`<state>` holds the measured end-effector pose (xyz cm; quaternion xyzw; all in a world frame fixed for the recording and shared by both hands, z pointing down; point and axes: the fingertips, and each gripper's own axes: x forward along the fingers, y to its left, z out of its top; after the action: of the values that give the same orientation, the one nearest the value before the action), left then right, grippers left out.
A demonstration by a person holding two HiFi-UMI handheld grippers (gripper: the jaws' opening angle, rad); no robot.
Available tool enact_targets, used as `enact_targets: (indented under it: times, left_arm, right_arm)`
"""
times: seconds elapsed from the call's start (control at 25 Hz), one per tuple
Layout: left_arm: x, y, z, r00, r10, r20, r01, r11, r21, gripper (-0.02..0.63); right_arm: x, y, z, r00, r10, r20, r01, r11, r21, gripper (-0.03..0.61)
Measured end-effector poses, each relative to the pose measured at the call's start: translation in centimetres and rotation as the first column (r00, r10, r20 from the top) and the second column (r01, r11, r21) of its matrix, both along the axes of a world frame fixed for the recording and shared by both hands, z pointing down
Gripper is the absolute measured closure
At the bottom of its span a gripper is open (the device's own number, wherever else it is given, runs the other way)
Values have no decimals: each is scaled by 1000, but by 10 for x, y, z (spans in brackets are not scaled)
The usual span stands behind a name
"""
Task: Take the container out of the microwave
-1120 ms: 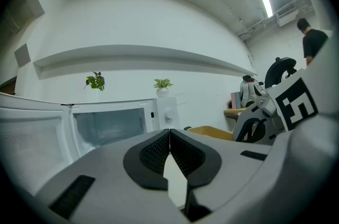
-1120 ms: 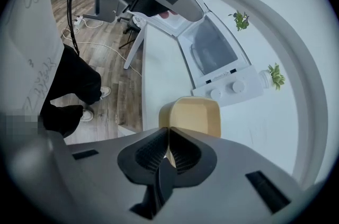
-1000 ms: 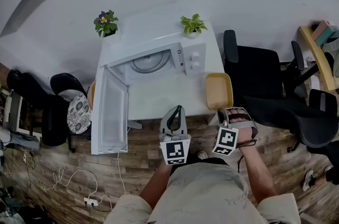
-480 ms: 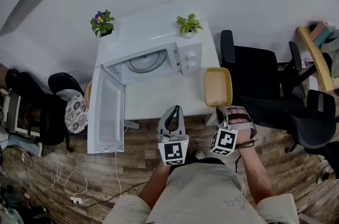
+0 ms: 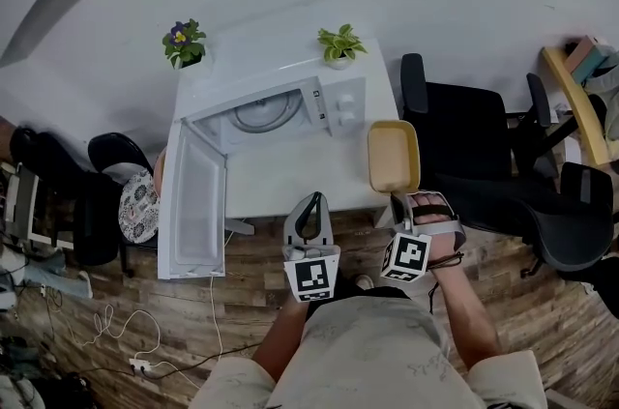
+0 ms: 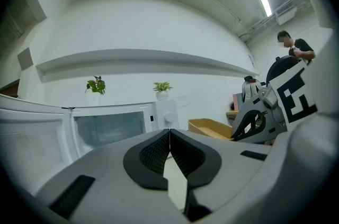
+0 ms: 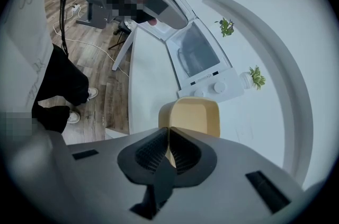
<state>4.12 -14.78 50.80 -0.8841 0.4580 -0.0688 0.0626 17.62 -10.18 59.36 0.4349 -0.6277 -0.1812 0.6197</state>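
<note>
**While the microwave (image 5: 290,107) stood open, the yellow container (image 5: 394,156) sat out on the table (image 5: 290,177)**

Though its door (image 5: 198,204) hung wide to the left, the white microwave showed just its glass turntable (image 5: 261,113) inside. The yellow container lay on the white table just right of the oven, near the front edge. The right gripper (image 7: 169,130) had its fingers pinched narrow on the container's near rim. The left gripper (image 6: 169,133) hovered beside it, fingers pressed together on nothing.
</note>
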Motion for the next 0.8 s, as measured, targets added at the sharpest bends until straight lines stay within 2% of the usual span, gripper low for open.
enact_targets:
  times: [0.8]
  left_arm:
    - [-6, -7, 0, 1000, -11, 0, 11, 1000, -2, 606]
  right_arm:
    - [-4, -7, 2, 1000, -15, 1, 15, 1000, -15, 551]
